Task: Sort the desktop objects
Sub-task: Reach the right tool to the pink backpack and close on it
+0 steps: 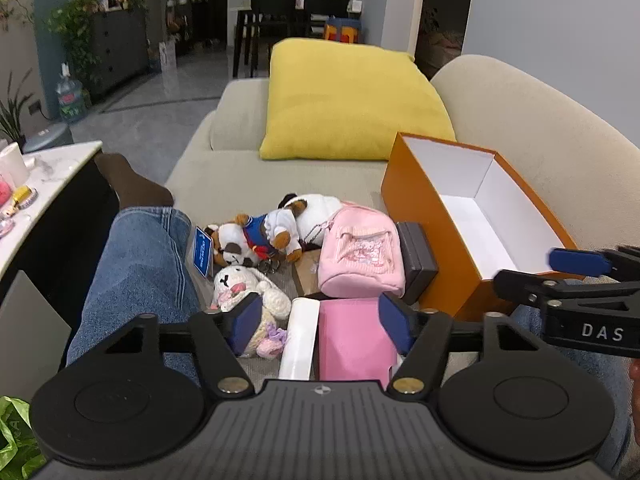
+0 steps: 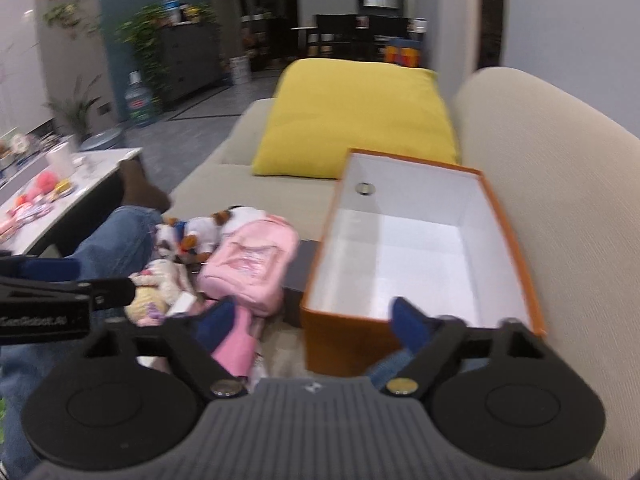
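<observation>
both grippers are spread wide with nothing in them. the left gripper point(image 1: 320, 322) hangs over a pile on the sofa point(image 1: 288, 176): a pink pouch point(image 1: 354, 344) and white tube point(image 1: 300, 338) sit between its fingers, with a pink backpack point(image 1: 362, 258), a crochet bunny point(image 1: 248, 290) and plush toys point(image 1: 272, 232) beyond. the right gripper point(image 2: 314, 322) is at the near edge of the orange box point(image 2: 344, 340), which sits just right of the pile.

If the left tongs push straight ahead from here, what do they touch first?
Most likely the pink box with the white roll beside it: both lie between the open left tongs. The pink backpack sits behind; depth is unclear.
</observation>
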Action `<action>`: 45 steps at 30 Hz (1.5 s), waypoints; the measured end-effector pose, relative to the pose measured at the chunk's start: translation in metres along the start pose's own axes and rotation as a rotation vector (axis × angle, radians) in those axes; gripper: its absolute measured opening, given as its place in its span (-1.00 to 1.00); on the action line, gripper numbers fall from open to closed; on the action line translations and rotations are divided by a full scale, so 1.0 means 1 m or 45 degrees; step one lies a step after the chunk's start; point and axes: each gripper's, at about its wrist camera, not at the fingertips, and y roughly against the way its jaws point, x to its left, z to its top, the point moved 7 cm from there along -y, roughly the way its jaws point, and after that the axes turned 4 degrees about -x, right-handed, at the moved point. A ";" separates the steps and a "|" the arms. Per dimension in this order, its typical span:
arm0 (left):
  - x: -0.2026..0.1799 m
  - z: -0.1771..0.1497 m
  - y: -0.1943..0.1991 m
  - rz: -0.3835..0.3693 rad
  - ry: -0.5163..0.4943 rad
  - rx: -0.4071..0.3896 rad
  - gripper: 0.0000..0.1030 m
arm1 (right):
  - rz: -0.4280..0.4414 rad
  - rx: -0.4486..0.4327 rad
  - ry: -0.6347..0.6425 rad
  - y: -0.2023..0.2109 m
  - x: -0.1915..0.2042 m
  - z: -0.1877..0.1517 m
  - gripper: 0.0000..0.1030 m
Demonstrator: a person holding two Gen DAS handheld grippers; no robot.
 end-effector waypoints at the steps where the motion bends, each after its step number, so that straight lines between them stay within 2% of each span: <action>1: 0.003 0.000 -0.003 -0.010 0.002 0.016 0.29 | 0.023 0.010 0.012 -0.004 0.004 0.002 0.38; 4: 0.010 0.003 -0.013 -0.036 0.001 0.060 0.15 | 0.088 0.041 0.069 -0.018 0.017 0.007 0.19; 7: 0.010 0.008 -0.022 -0.046 -0.039 0.098 0.14 | 0.143 0.090 0.105 -0.035 0.023 0.014 0.01; 10: 0.009 0.014 -0.034 -0.116 -0.021 0.118 0.10 | 0.187 0.142 0.143 -0.052 0.028 0.019 -0.08; 15: 0.009 0.031 -0.064 -0.161 -0.046 0.155 0.10 | 0.204 0.209 0.256 -0.087 0.028 0.036 -0.08; 17: 0.008 0.036 -0.080 -0.196 -0.057 0.178 0.10 | 0.224 0.276 0.305 -0.109 0.025 0.047 -0.08; 20: 0.004 0.038 -0.102 -0.300 -0.001 0.236 -0.16 | 0.266 0.386 0.392 -0.141 0.024 0.059 -0.07; 23: 0.001 0.041 -0.121 -0.337 -0.010 0.277 -0.22 | 0.310 0.487 0.473 -0.169 0.023 0.066 -0.07; 31: -0.004 0.054 -0.159 -0.321 -0.132 0.376 -0.28 | 0.421 0.722 0.587 -0.224 0.029 0.066 -0.07; 34: -0.005 0.055 -0.170 -0.342 -0.156 0.423 -0.28 | 0.457 0.781 0.598 -0.236 0.029 0.067 -0.05; 38: -0.007 0.054 -0.179 -0.404 -0.120 0.473 -0.28 | 0.495 0.828 0.606 -0.247 0.026 0.067 0.00; 41: -0.009 0.051 -0.181 -0.410 -0.120 0.480 -0.28 | 0.493 0.816 0.609 -0.249 0.024 0.069 -0.22; 42: -0.010 0.050 -0.180 -0.415 -0.125 0.478 -0.28 | 0.506 0.812 0.611 -0.248 0.024 0.070 -0.70; 45: -0.012 0.049 -0.174 -0.404 -0.158 0.463 -0.37 | 0.523 0.810 0.578 -0.246 0.023 0.069 -0.85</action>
